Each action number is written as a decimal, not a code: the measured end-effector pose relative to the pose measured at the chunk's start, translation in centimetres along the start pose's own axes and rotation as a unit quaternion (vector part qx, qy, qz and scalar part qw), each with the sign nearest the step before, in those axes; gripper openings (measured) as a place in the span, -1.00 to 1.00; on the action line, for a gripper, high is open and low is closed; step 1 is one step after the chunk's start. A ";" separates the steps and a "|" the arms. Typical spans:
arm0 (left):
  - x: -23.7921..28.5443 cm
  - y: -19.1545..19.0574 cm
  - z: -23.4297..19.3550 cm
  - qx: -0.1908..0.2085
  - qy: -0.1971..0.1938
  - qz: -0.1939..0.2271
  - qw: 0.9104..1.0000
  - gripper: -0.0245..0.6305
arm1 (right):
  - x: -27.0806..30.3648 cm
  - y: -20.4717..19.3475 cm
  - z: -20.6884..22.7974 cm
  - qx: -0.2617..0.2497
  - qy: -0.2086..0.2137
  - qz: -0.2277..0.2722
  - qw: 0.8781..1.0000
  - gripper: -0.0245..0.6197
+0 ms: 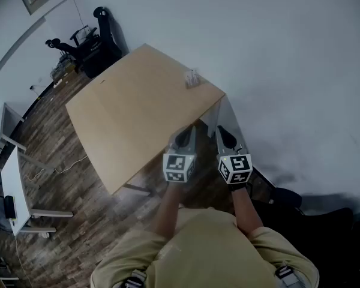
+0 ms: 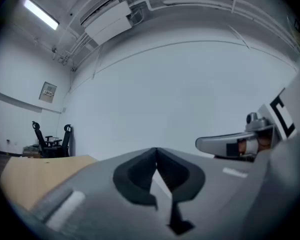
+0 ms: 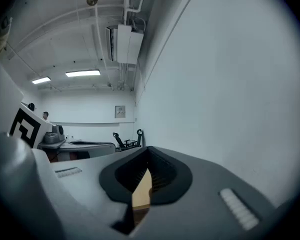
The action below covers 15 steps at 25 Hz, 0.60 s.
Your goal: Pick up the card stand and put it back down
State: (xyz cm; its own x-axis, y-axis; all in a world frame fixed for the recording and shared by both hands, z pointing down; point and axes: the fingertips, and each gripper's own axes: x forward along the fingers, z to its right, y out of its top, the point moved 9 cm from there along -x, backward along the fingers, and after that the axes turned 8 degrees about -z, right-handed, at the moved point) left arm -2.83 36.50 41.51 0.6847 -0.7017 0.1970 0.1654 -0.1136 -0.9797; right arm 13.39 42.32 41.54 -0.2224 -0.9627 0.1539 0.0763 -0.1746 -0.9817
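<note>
The card stand (image 1: 192,78) is a small pale object near the far right edge of the light wooden table (image 1: 126,119). Both grippers hang level at the table's near right corner, well short of the stand. In the head view the left gripper (image 1: 184,134) is over the table's edge and the right gripper (image 1: 224,134) is just off the corner. The left gripper (image 2: 156,153) has its dark jaws meeting at the tips with nothing between them. The right gripper (image 3: 149,153) is likewise shut and empty, with a strip of tabletop showing below its tips.
A white wall runs close along the table's far and right sides. Black office chairs (image 1: 96,38) stand beyond the table's far left corner. A white desk (image 1: 15,179) is at the left on the wooden floor. A dark chair (image 1: 288,198) sits by the person's right.
</note>
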 end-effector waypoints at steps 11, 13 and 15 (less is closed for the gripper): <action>0.2 -2.5 1.6 0.004 0.018 -0.028 0.999 -0.92 | -0.2 -2.6 1.4 0.027 0.020 -0.007 0.999 -0.91; 0.7 -2.4 1.2 0.003 0.019 -0.026 0.999 -0.92 | 0.4 -2.5 1.7 0.032 0.019 -0.006 0.999 -0.91; 1.5 -2.7 0.3 -0.002 0.017 -0.028 0.999 -0.92 | 1.6 -2.7 1.9 0.035 0.016 -0.009 0.999 -0.91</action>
State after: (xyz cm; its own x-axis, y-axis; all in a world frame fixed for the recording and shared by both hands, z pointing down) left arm -1.99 35.95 44.47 0.6503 -0.7174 0.2500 0.2003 -0.1555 -0.9673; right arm 14.64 40.92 44.64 -0.2555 -0.9525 0.1658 0.1391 -0.2060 -0.9686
